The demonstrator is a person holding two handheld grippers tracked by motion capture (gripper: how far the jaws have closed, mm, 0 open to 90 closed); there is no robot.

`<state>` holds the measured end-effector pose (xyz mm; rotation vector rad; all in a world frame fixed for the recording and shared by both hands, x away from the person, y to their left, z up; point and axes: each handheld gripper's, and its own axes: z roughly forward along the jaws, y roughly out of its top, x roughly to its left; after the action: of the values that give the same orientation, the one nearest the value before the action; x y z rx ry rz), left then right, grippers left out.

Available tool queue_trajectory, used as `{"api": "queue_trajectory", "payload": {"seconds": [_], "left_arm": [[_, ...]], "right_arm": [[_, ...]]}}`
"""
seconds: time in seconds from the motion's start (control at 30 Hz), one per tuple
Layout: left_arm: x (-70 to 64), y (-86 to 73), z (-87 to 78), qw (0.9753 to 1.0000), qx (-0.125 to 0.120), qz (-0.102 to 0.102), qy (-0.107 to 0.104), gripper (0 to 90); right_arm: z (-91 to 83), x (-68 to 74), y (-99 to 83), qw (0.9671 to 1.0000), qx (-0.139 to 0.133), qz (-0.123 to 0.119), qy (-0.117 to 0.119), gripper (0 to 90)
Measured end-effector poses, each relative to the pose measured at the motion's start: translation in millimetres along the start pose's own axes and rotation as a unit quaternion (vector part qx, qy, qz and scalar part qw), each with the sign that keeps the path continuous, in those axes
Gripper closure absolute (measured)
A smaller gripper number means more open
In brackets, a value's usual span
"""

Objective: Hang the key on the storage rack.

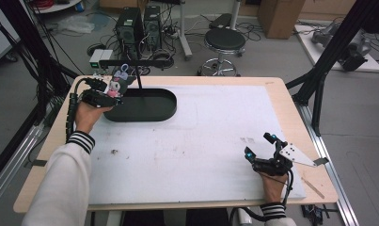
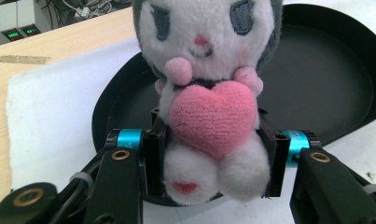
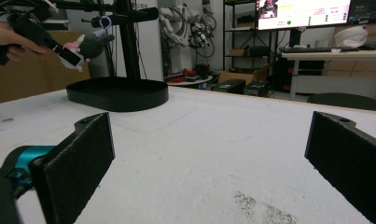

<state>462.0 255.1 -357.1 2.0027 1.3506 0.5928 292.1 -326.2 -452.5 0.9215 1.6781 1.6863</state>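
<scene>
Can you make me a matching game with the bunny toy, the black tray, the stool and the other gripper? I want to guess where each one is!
Things:
1. plush toy
2. black tray
3. stool
4. right gripper

Places or states:
A. on the floor beyond the table
B. open, low over the white mat
C. squeezed between the left gripper's jaws
D. on the table's far left part

Pairs: 1-C, 2-D, 3-A, 4-B
</scene>
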Motion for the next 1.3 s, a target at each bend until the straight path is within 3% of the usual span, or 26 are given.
{"api": "queue_trajectory", "payload": {"seconds": [0.17, 0.3, 0.37, 0.43, 0.5, 0.53, 0.6, 0.63, 0.7, 0.77, 0.93, 1.0, 1.1, 1.23, 1.3], "left_arm": [[2.4, -3.3, 3.2, 0.9998, -0.010, 0.010, -0.010, 54.1], [4.0, -9.1, 1.3, 0.9984, -0.038, 0.043, -0.005, 49.9], [5.9, -15.6, -2.4, 0.9937, -0.096, 0.058, -0.013, 41.9], [7.1, -20.7, -5.6, 0.9888, -0.130, 0.066, -0.029, 31.7], [8.6, -23.3, -9.1, 0.9866, -0.137, 0.066, -0.058, 19.7], [9.1, -25.6, -11.7, 0.9856, -0.147, 0.051, -0.067, 16.3], [10.7, -30.3, -18.3, 0.9794, -0.173, 0.033, -0.099, 8.9], [10.6, -33.4, -21.8, 0.9760, -0.185, 0.038, -0.108, 7.6], [8.0, -39.9, -28.6, 0.9726, -0.199, 0.052, -0.107, 1.6], [6.0, -46.8, -34.9, 0.9687, -0.208, 0.066, -0.118, 1.7], [-2.4, -70.4, -50.2, 0.9576, -0.249, 0.073, -0.125, 1.7], [-6.6, -83.2, -56.7, 0.9529, -0.265, 0.073, -0.128, 1.7], [-13.8, -103.9, -66.4, 0.9496, -0.276, 0.083, -0.124, 1.7], [-22.4, -135.0, -79.3, 0.9398, -0.305, 0.089, -0.127, 1.7], [-24.1, -150.0, -84.2, 0.9367, -0.316, 0.089, -0.121, 1.7]], "right_arm": [[0.2, -0.5, 0.0, 1.0000, -0.002, 0.002, 0.001, 0.3], [0.1, -1.0, 0.0, 1.0000, -0.003, 0.002, 0.000, 0.3], [0.1, -1.0, 0.0, 1.0000, -0.003, 0.002, 0.000, 0.3], [0.0, -1.1, 0.0, 1.0000, -0.003, 0.003, 0.000, 0.3], [-0.1, -1.1, -0.1, 1.0000, -0.004, 0.006, 0.001, 0.3], [0.0, -1.1, -0.1, 1.0000, -0.003, 0.008, 0.001, 0.3], [0.0, -1.4, -0.1, 1.0000, -0.004, 0.007, 0.001, 0.3], [-0.1, -1.1, -0.1, 1.0000, -0.003, 0.008, 0.001, 0.3], [0.0, -1.0, 0.0, 1.0000, -0.003, 0.003, -0.001, 0.3], [0.4, -0.5, -0.1, 1.0000, -0.005, 0.001, -0.001, 0.3], [-0.3, 1.4, -0.3, 1.0000, -0.003, -0.007, -0.001, 0.3], [0.2, 1.2, -0.3, 0.9999, -0.004, -0.013, -0.001, 0.3], [0.3, 1.5, -0.4, 0.9999, -0.004, -0.010, -0.001, 0.3], [0.6, 1.6, -0.3, 0.9999, -0.005, -0.014, -0.003, 0.3], [0.4, 1.7, -0.3, 0.9999, -0.004, -0.013, -0.003, 0.3]]}}
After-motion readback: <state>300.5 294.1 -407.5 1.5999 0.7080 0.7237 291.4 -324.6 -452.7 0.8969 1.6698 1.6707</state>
